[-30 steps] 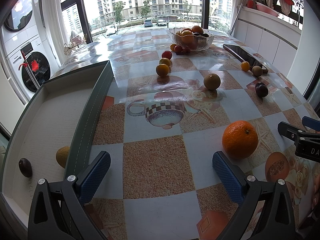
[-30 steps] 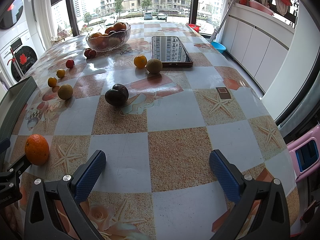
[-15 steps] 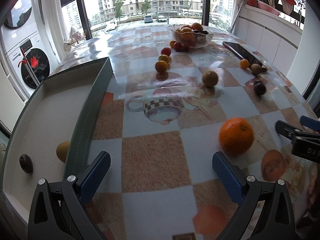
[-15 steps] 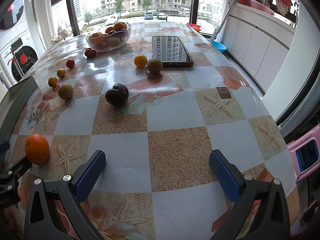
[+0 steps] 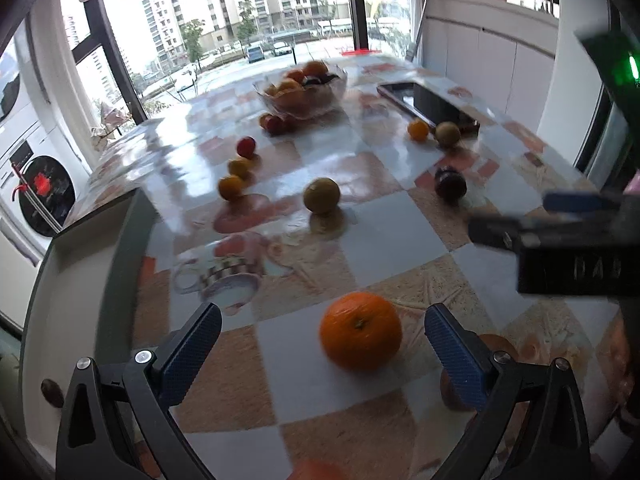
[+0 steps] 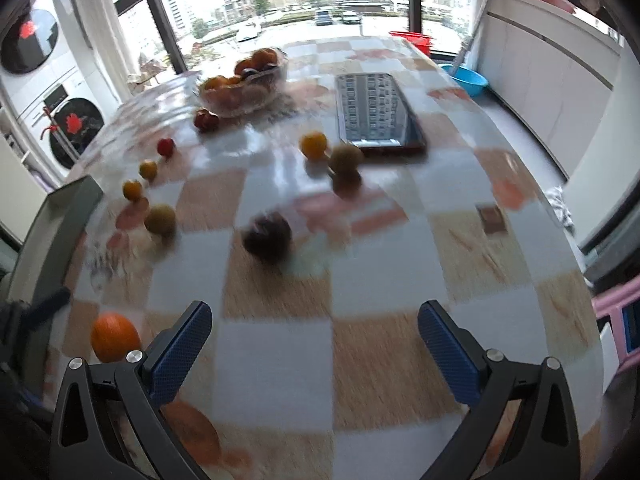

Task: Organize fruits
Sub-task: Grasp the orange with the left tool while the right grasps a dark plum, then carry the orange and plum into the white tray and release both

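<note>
- Left gripper (image 5: 322, 344): black frame with blue ribbed pads; fingers (image 5: 192, 344) spread wide and released, grasping nothing.
- Orange (image 5: 361, 330): round with dimpled skin, resting on the counter (image 5: 384, 216) between the left pads, closer to the right-hand one; contact with either pad cannot be told.
- Right gripper (image 6: 315, 342): same build; fingers (image 6: 446, 346) spread apart, empty, above a near part of the counter. In the left wrist view it shows as a blurred black body at the right edge.
- Counter: glossy cloth in a checked print of speckled tan and pale squares, with a printed teacup (image 5: 228, 280) motif.
- Tray (image 5: 60, 280): shallow, pale inside with a dark green rim, at the counter's left edge; one small dark fruit (image 5: 52, 393) lies in its near part.
- Plum (image 6: 267, 236): dark and round, mid-counter, blurred.
- Bowl (image 6: 244, 84): clear glass, heaped with fruit, toward the counter's far edge; two red fruits (image 6: 206, 120) lie just beside it.
- Small round fruits in yellow, orange and red (image 5: 246, 147) lie in a loose line from the bowl toward the tray.
- Phone (image 6: 376, 110): flat, dark and reflective, right of the bowl; a small orange fruit (image 6: 314, 145) and a brownish one (image 6: 346, 157) lie near its near corner.
</note>
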Tool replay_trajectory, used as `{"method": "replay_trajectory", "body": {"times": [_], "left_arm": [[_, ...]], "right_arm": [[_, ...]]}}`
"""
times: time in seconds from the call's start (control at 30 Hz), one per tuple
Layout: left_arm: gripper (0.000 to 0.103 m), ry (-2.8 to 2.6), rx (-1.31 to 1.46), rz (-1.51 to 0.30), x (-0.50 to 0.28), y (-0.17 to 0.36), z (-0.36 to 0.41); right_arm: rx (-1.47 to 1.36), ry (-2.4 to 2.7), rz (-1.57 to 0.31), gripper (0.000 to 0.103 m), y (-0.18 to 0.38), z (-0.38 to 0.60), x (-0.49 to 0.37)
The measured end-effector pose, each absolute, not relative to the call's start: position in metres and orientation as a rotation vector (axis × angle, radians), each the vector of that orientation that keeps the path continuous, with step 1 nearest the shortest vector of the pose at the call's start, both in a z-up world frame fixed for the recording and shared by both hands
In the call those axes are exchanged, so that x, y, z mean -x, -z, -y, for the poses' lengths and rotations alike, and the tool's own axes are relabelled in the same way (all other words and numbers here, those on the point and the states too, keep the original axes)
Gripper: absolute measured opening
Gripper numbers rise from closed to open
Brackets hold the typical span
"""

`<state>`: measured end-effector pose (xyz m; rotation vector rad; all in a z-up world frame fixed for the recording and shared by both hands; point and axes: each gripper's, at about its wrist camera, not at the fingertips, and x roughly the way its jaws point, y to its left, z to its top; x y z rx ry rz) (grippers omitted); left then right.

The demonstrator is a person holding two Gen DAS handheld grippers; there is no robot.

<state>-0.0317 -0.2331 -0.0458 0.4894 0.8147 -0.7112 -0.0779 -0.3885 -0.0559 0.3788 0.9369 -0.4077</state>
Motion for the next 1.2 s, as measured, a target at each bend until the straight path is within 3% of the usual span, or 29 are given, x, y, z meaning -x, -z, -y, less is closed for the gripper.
{"method": "replay_trajectory", "body": {"times": [0.1,0.17,0.23,0.3,0.33,0.4,0.43,0.83,1.2], "left_arm": [[0.102,0.700,-0.493,-0.832,0.031,0.050,0.242],[0.090,0.684,-0.487,-0.849,0.029,0.053,0.244],[0.089,0.679,-0.447,-0.879,0.025,0.054,0.242],[0.076,0.685,-0.403,-0.904,0.022,0.055,0.238],[0.069,0.696,-0.386,-0.921,0.021,0.055,0.237],[0.054,0.704,-0.367,-0.932,0.023,0.054,0.235],[0.041,0.718,-0.370,-0.929,0.024,0.053,0.235],[0.040,0.717,-0.268,-0.868,0.025,0.012,0.177],[0.040,0.501,-0.201,-0.793,-0.020,-0.010,0.085]], "right_arm": [[-0.366,0.376,-0.956,0.087,0.057,0.387,0.058],[-0.360,0.351,-0.976,0.080,0.061,0.385,0.044],[-0.319,0.359,-0.979,0.071,0.061,0.379,0.035],[-0.295,0.364,-0.978,0.041,0.060,0.375,0.031],[-0.295,0.361,-0.978,0.034,0.060,0.376,0.031],[-0.324,0.341,-0.968,0.032,0.058,0.377,0.036],[-0.335,0.337,-0.964,0.032,0.058,0.378,0.039],[-0.415,0.271,-0.945,0.032,0.045,0.365,0.082],[-0.329,0.150,-0.966,0.032,0.022,0.295,0.047]]}}
